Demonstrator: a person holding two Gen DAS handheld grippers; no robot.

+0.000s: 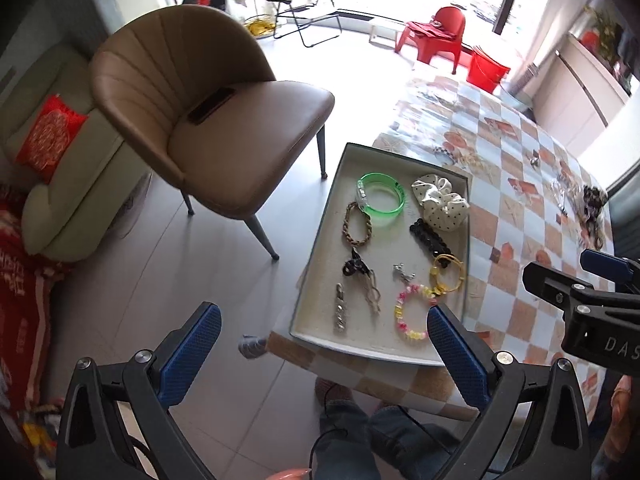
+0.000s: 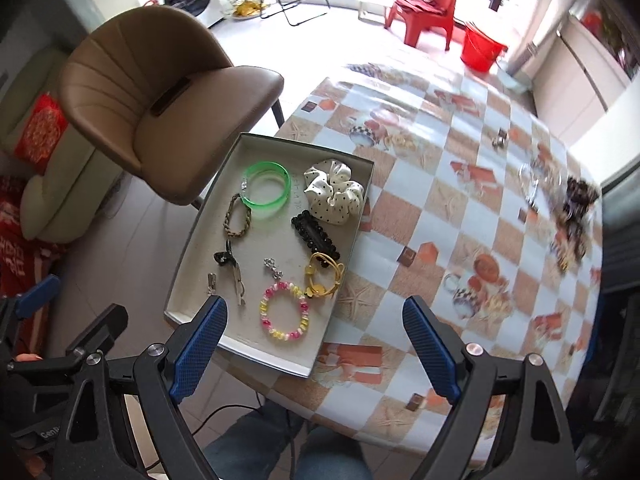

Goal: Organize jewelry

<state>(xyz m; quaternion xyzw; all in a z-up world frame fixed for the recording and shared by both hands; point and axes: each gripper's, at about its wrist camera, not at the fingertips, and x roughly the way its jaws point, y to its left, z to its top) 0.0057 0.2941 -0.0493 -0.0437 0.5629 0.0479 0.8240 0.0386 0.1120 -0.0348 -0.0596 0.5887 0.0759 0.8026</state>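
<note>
A shallow grey tray point(image 1: 320, 272) point(image 2: 192, 264) sits on the table's left edge. It holds a green bangle point(image 1: 382, 199) point(image 2: 267, 189), a white dotted scrunchie point(image 1: 440, 200) point(image 2: 334, 192), a brown braided band point(image 2: 237, 216), a black clip point(image 2: 316, 236), a yellow hair tie point(image 2: 326, 274), a pink-yellow bead bracelet point(image 1: 412, 312) point(image 2: 285, 311) and small silver pieces. My left gripper point(image 1: 324, 344) is open and empty, near the tray's front. My right gripper point(image 2: 316, 344) is open and empty above the tray's near right corner. Loose jewelry point(image 2: 572, 216) lies at the table's far right.
The table point(image 2: 440, 208) has a checkered orange and blue cloth. A small dark clip point(image 2: 500, 138) lies at the back. A brown chair point(image 1: 200, 120) stands left of the table. A sofa with a red cushion point(image 1: 48, 136) is further left. My legs show below.
</note>
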